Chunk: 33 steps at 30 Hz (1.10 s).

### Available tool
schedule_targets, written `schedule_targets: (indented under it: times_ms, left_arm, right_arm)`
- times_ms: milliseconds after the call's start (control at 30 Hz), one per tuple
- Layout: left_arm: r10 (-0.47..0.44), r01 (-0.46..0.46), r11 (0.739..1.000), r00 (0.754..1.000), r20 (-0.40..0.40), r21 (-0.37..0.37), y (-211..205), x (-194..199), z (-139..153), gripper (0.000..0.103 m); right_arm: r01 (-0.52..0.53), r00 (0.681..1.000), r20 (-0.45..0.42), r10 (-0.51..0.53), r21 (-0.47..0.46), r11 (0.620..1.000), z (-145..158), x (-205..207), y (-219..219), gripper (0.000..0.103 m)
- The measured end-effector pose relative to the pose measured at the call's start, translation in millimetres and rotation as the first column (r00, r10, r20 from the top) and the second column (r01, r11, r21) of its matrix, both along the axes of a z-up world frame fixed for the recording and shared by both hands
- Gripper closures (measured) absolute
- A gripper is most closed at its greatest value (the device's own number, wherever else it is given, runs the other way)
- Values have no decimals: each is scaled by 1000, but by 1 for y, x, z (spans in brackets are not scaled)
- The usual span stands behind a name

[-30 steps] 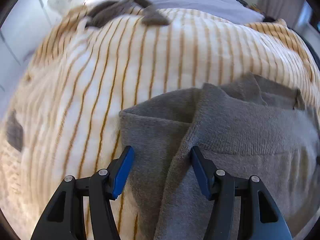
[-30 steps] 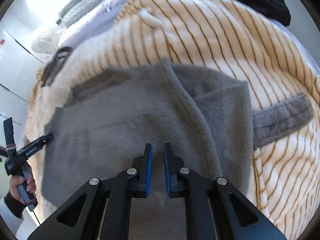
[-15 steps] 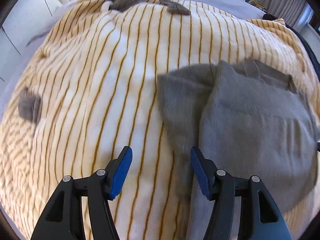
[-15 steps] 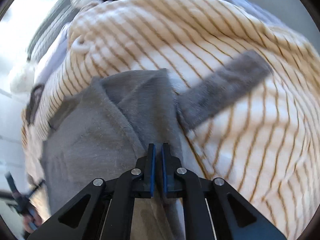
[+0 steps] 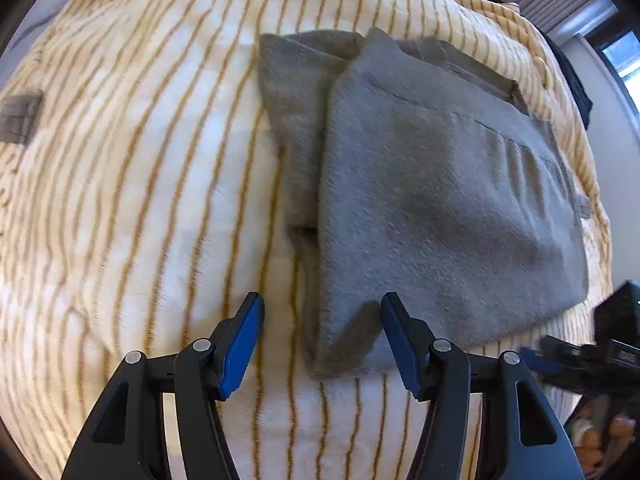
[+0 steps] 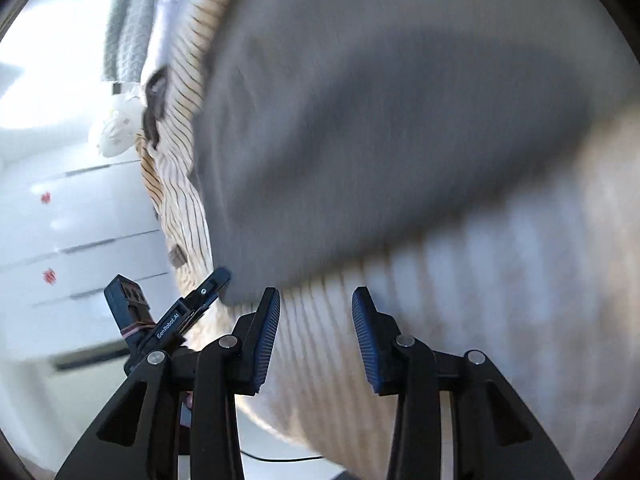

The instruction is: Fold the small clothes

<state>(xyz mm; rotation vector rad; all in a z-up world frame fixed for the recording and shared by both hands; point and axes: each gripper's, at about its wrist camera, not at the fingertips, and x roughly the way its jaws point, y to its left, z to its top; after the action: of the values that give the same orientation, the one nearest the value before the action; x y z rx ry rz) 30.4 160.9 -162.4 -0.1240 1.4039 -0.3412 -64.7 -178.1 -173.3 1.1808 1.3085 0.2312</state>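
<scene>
The folded grey garment (image 5: 432, 184) lies on the striped blanket (image 5: 140, 184), long axis running away from the left claw (image 5: 322, 338). Its near corner sits between those spread, empty jaws. The right claw (image 6: 316, 336) has just been opening, holding nothing, just short of the garment's edge.

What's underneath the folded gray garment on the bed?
The gray garment lies on a cream blanket with tan stripes, which shows all around it. Its own lower layers peek out at one edge; anything else beneath is covered.
</scene>
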Motion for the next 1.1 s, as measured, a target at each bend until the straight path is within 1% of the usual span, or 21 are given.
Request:
schedule_targets:
  times_ms: [67,100,133,167,200,267,333,400,467,533,567,600,633,667,733,833,867,900,967,1033,1100]
  left_arm:
    - [-2,1,998,1000,-10,-57,-2,-1,-2,41]
    - [-3,2,997,1000,-12,-78,-3,-1,-3,48]
    - [-8,7,996,1000,-10,-94,-4,-2,-3,76]
    - [-24,23,996,1000,-12,-85,-10,3,-5,87]
    - [-31,30,997,999,-9,-76,-12,3,-5,90]
    - [-48,48,995,999,4,-88,-16,4,-1,91]
    - [-92,96,992,994,51,-84,-18,-2,13,92]
    - [-128,133,989,989,75,-68,-18,-7,21,92]
    - [-154,156,987,986,63,-26,-20,-9,14,93]
    - [-159,158,987,987,38,15,-18,-15,1,94]
    - [-148,147,989,989,30,17,-17,-17,-8,94]
    - [-136,136,991,990,26,10,-15,-18,-11,94]
    - [-123,123,992,992,25,-2,-13,-18,-12,94]
    - [-114,114,993,993,24,-10,-12,-17,-10,94]
    - [-108,109,994,994,26,-11,-11,-18,-2,94]
    - [-110,111,994,992,62,-5,-2,-19,20,94]
    - [-109,110,994,990,85,-2,1,-17,27,94]
    - [-107,107,994,989,104,-1,2,-14,33,94]
    - [-92,95,995,985,143,-11,-1,-3,44,94]
    - [-81,86,996,982,171,-19,-10,11,48,94]
    - [-73,75,997,979,189,-6,-22,26,45,94]
  right_arm:
    - [67,998,1,-67,40,997,-13,-2,6,54]
    - [98,995,13,-99,52,994,-17,1,5,54]
    - [129,991,23,-131,69,989,-19,3,5,54]
    - [157,987,32,-160,85,984,-21,6,5,54]
    - [180,982,42,-184,95,979,-23,10,5,55]
    - [191,979,53,-196,84,978,-23,19,3,95]
    - [175,982,60,-179,69,982,-17,20,2,95]
    - [128,984,117,-131,34,991,6,20,3,95]
    - [78,987,142,-73,-31,996,19,17,4,95]
    - [59,992,114,-51,-62,996,14,11,5,95]
    - [56,995,87,-49,-72,996,7,8,5,95]
    - [55,997,52,-51,-77,995,-6,4,5,95]
    - [57,998,38,-54,-74,996,-11,5,6,95]
    - [65,998,31,-63,-62,996,-16,3,5,95]
    - [46,999,32,-44,-65,997,-13,3,2,95]
    - [-40,998,44,45,-101,994,5,2,2,95]
    - [-63,996,62,70,-121,991,14,0,1,95]
    - [-81,991,92,97,-164,983,28,0,-3,95]
    - [-77,982,148,117,-254,964,52,-4,-18,95]
    - [-36,976,188,111,-364,931,72,1,-41,95]
    - [32,978,199,62,-435,900,80,13,-69,95]
